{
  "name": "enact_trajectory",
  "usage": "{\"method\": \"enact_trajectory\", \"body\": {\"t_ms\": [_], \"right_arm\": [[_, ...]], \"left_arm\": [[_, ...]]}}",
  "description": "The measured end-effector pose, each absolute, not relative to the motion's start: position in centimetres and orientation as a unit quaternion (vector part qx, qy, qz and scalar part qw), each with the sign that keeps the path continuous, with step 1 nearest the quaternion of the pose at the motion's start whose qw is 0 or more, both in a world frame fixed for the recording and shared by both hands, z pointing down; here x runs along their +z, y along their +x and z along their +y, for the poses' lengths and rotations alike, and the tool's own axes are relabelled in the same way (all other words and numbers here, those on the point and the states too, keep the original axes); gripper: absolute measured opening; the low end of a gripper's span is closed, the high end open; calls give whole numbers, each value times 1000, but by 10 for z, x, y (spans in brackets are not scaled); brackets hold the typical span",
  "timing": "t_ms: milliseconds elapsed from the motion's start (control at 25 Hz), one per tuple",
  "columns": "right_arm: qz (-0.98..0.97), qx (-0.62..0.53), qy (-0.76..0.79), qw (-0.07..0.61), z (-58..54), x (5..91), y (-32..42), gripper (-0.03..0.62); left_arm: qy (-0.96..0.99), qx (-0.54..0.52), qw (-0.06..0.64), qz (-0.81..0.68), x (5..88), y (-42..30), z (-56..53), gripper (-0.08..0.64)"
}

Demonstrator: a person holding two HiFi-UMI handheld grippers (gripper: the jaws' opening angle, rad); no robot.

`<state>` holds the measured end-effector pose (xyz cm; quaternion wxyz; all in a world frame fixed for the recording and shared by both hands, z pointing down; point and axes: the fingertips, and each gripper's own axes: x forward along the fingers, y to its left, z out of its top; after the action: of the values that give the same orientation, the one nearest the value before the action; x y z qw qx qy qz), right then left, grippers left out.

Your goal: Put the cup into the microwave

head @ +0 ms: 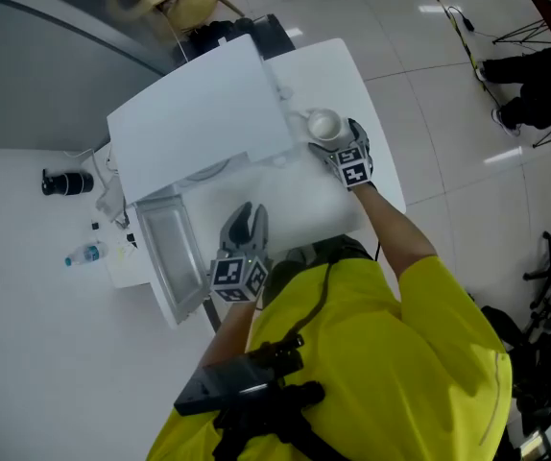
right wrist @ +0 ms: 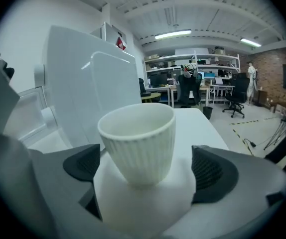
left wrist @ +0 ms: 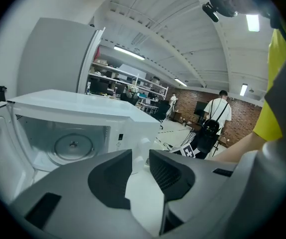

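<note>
A white ribbed cup (head: 323, 123) stands upright on the white table (head: 343, 65), to the right of the white microwave (head: 199, 113). My right gripper (head: 336, 145) is open around the cup. In the right gripper view the cup (right wrist: 138, 138) sits between the two dark pads (right wrist: 83, 164) with a gap on each side. My left gripper (head: 247, 224) hovers in front of the microwave with its jaws a narrow gap apart and nothing between them. The left gripper view faces the open cavity and its glass turntable (left wrist: 73, 146). The microwave door (head: 165, 248) hangs open to the left.
A water bottle (head: 85, 254) and a black object (head: 67, 182) lie on the floor at the left. The table edge (head: 391, 161) runs just right of the cup. A person in black (head: 544, 84) is at the far right, and another stands in the distance (left wrist: 217, 113).
</note>
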<state>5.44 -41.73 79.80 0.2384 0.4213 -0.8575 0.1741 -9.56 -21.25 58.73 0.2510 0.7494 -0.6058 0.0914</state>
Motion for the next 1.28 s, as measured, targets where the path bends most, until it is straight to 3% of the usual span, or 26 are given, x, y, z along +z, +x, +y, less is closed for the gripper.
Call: {"method": "enact_trajectory", "body": {"t_ms": [80,400,760,1280], "right_arm": [[-861,164,421,234,-424,798,47,547],[-879,149,398,216,-442,797,16,538],[-864,143,428,221,-455,788,31,486],[-898,141,374,182,-304,617,54,486]], "left_arm": [[739,92,261,-614,592,-102,-207,95],[724,103,268,-628,599,-111,-201,95],[726,103,258,-629,598,-115,-216,95],[721,49,261,-640,596,-149,-206,95]]}}
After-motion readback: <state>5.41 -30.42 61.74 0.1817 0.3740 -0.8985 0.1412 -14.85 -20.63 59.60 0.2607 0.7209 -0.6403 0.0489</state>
